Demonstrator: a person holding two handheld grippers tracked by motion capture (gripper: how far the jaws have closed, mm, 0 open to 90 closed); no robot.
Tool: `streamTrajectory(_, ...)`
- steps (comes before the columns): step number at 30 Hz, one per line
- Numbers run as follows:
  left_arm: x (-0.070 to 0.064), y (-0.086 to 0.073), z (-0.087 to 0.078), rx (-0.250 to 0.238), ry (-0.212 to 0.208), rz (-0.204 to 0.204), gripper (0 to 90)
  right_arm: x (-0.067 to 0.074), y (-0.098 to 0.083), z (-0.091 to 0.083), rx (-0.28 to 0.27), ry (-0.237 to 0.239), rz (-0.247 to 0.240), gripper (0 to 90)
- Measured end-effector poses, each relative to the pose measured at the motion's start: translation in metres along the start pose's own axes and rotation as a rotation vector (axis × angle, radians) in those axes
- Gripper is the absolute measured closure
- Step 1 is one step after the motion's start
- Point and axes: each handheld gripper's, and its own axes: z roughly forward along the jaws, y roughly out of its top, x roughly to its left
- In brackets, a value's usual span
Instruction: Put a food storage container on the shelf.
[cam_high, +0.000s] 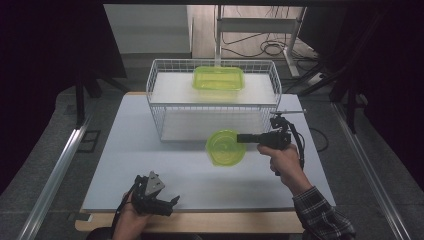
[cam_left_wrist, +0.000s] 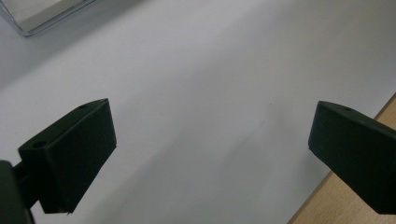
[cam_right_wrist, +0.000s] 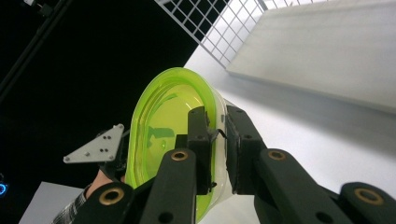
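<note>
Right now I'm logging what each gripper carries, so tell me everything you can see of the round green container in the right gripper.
The round green container is translucent yellow-green, plastic by its look, with a glossy rounded rim and an empty inside. The right gripper pinches its wall at the rim, one jaw inside and one outside. It hangs above the white tabletop, just in front of the wire basket, with its mouth facing up toward the high view. Nothing else visibly touches it.
</note>
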Motion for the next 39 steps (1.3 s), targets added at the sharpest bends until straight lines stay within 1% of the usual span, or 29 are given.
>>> streamTrajectory(3, 0.000, 0.000, 0.000, 0.000, 0.000, 0.002, 0.5, 0.004, 0.008, -0.004, -0.013, 0.000, -0.003, 81.0)
streamTrajectory(4, 0.000, 0.000, 0.000, 0.000, 0.000, 0.002, 0.5, 0.004, 0.008, -0.004, -0.013, 0.000, -0.003, 81.0)
streamTrajectory(6, 0.000, 0.000, 0.000, -0.002, 0.000, 0.001, 0.5, 0.007, 0.014, -0.007, -0.032, 0.006, -0.001, 81.0)
streamTrajectory(18, 0.000, 0.000, 0.000, -0.002, 0.000, 0.001, 0.5, 0.016, 0.035, -0.015, -0.082, 0.011, 0.002, 81.0)
streamTrajectory(24, 0.000, 0.000, 0.000, -0.005, 0.001, -0.004, 0.5, 0.026, 0.053, -0.020, -0.112, 0.000, -0.017, 81.1)
streamTrajectory(26, 0.001, 0.000, -0.001, -0.004, 0.001, -0.001, 0.5, 0.027, 0.056, -0.021, -0.115, -0.004, -0.021, 81.0)
streamTrajectory(27, 0.001, 0.000, -0.001, -0.005, 0.000, -0.002, 0.4, 0.030, 0.062, -0.021, -0.124, -0.009, -0.025, 81.1)
streamTrajectory(28, 0.001, 0.000, -0.001, -0.007, -0.002, -0.006, 0.4, 0.030, 0.062, -0.021, -0.124, -0.009, -0.025, 81.1)
streamTrajectory(30, 0.002, 0.000, -0.002, -0.014, -0.004, -0.014, 0.5, 0.032, 0.068, -0.021, -0.134, -0.015, -0.031, 81.0)
streamTrajectory(31, 0.002, 0.000, -0.002, -0.019, -0.007, -0.021, 0.5, 0.034, 0.074, -0.021, -0.143, -0.020, -0.033, 81.0)
streamTrajectory(32, 0.002, 0.000, -0.002, -0.019, -0.007, -0.021, 0.5, 0.034, 0.074, -0.021, -0.143, -0.020, -0.033, 81.0)
streamTrajectory(33, 0.002, 0.000, -0.002, -0.020, -0.007, -0.024, 0.5, 0.037, 0.079, -0.020, -0.154, -0.022, -0.037, 81.0)
streamTrajectory(34, 0.003, -0.001, -0.002, -0.019, -0.007, -0.025, 0.5, 0.037, 0.079, -0.020, -0.154, -0.022, -0.037, 81.0)
streamTrajectory(35, 0.003, -0.001, -0.002, -0.020, -0.008, -0.027, 0.5, 0.040, 0.085, -0.020, -0.162, -0.030, -0.045, 81.0)
streamTrajectory(39, 0.003, 0.000, -0.003, -0.014, -0.009, -0.022, 0.5, 0.044, 0.094, -0.019, -0.179, -0.041, -0.049, 81.0)
